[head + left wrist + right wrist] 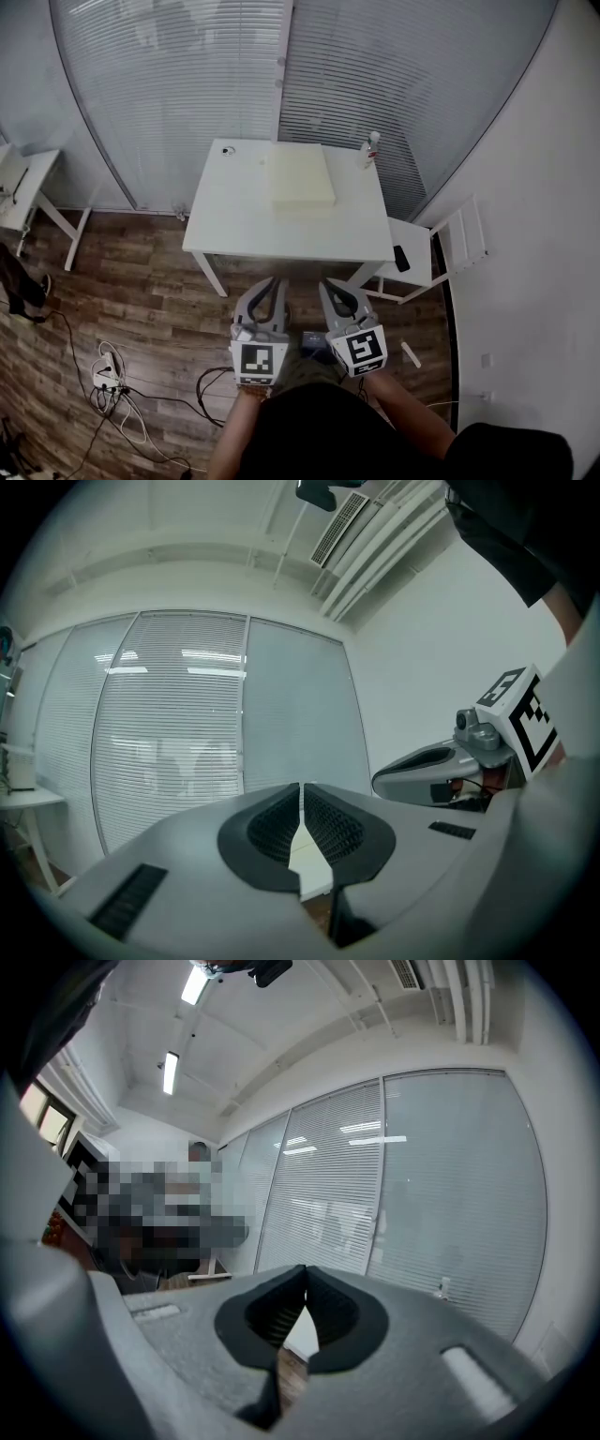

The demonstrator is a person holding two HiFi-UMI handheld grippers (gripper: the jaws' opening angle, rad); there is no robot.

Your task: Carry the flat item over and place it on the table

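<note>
Dark-sleeved arms (394,412) nearest, bottom of head view, a gripper in each hand, held close to the body over wood floor. Left gripper (272,283): pads pressed together, nothing between them; its own view confirms this, ribbed pads meeting at a thin seam (302,794). Right gripper (330,285): likewise closed and empty, pads meeting in its own view (305,1277). Both point toward the white table (234,225), well apart from it. Flat item (302,178): pale cream rectangular slab, lying flat on the tabletop, centre to far side, no edge overhanging. Small bottle (372,148) near the far right corner, just beside the slab's corner but apart from it. White chair (422,267) at the table's right, a dark phone-like object (401,258) on its seat. Cables and power strip (108,373) on the floor, left. Judgement: slab already sits on the table, so placing looks done. Handling guess: foam or light board, fairly thick, light, perhaps yielding under a hard pinch. Too broad for one tool; best taken with both, one on each long edge near mid-length, kept level.
</note>
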